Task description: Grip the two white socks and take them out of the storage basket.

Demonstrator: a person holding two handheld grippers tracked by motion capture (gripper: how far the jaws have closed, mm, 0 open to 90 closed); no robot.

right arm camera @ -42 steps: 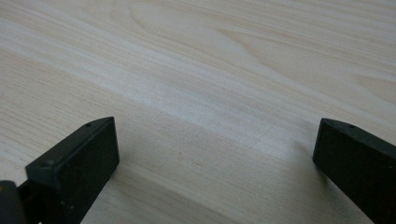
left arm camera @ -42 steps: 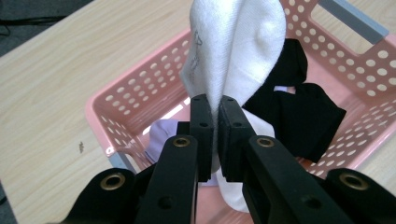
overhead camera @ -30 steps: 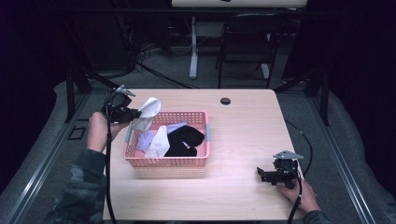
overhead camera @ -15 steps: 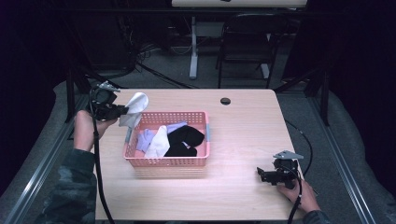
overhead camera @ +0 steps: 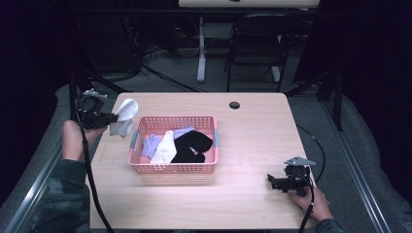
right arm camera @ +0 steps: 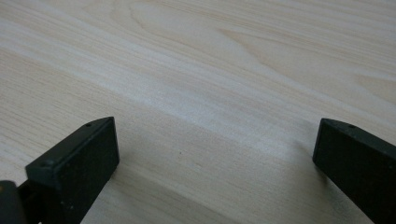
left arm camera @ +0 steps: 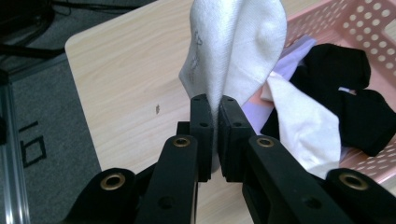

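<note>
Left gripper (overhead camera: pixel 108 118) clamps a white sock (overhead camera: pixel 123 116) at frame left, clear of the pink basket (overhead camera: pixel 172 168), probably for sorting. Right gripper (overhead camera: pixel 273 182) idles lower right on the table (overhead camera: pixel 252 131), jaws apart, empty.

Your high view looks forward and down from above your side, taking in the whole table (overhead camera: pixel 252 131) from some way off. Your left gripper view sits close behind its jaws, facing across the table's corner toward the pink basket (left arm camera: pixel 369 28) in its upper right; the high view shares that basket (overhead camera: pixel 172 167). Your right gripper view looks low and near over bare tabletop (right arm camera: pixel 210 70).
</note>
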